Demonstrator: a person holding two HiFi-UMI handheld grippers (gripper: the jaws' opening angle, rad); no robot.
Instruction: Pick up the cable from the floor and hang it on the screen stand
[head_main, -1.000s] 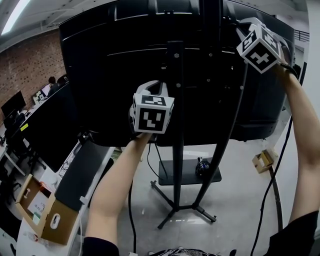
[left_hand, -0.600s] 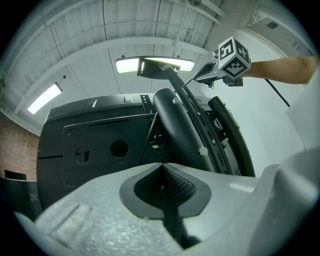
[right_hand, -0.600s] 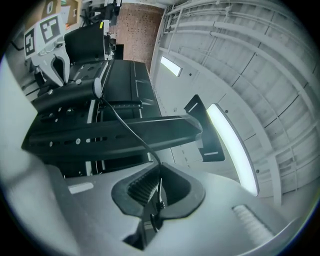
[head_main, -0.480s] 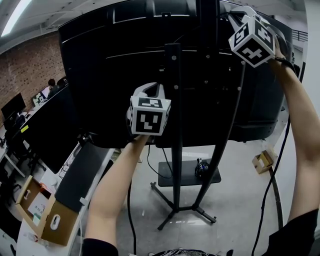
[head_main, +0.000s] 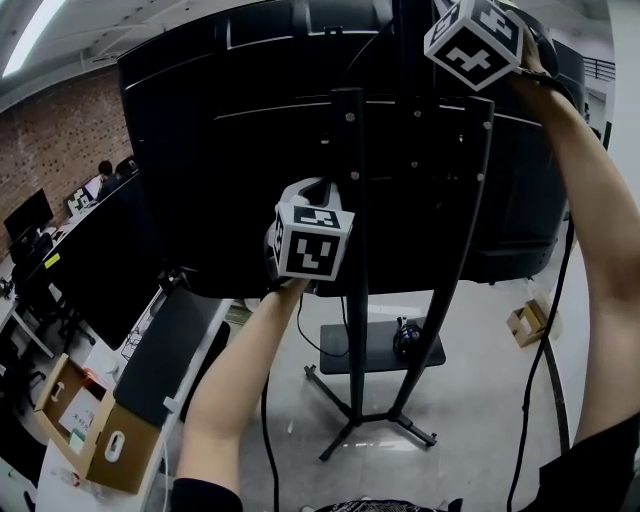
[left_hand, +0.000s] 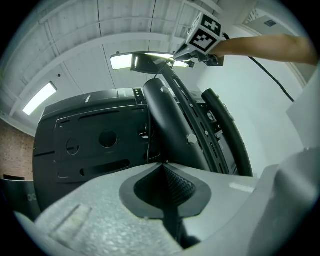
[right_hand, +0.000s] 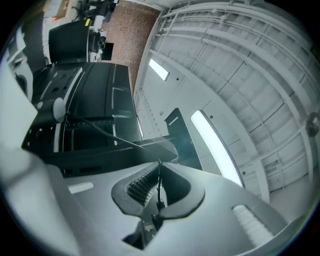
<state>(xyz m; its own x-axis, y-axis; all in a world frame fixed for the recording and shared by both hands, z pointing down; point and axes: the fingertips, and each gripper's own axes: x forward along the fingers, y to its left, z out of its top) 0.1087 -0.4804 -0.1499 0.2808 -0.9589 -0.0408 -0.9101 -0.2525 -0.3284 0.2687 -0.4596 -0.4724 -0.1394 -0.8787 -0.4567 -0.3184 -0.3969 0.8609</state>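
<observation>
A thin black cable (right_hand: 100, 131) is pinched in my right gripper (right_hand: 157, 187), which is shut on it. That right gripper (head_main: 462, 30) is raised at the top of the black screen stand (head_main: 355, 300), behind the big screen (head_main: 220, 150). In the left gripper view the cable (left_hand: 148, 135) drops from the right gripper (left_hand: 200, 42) along the stand's upright and meets the tips of my left gripper (left_hand: 162, 170), whose jaws are shut. The left gripper (head_main: 308, 195) sits lower, close to the central upright.
The stand's slanted legs (head_main: 440, 300) and a low shelf (head_main: 350, 350) with a dark object are below. An open cardboard box (head_main: 100, 440) lies at the lower left and a small one (head_main: 525, 322) at the right. Desks with monitors (head_main: 90, 250) fill the left side.
My right gripper has risen and shifted left toward the top of the stand. The left gripper has drifted slightly right and down.
</observation>
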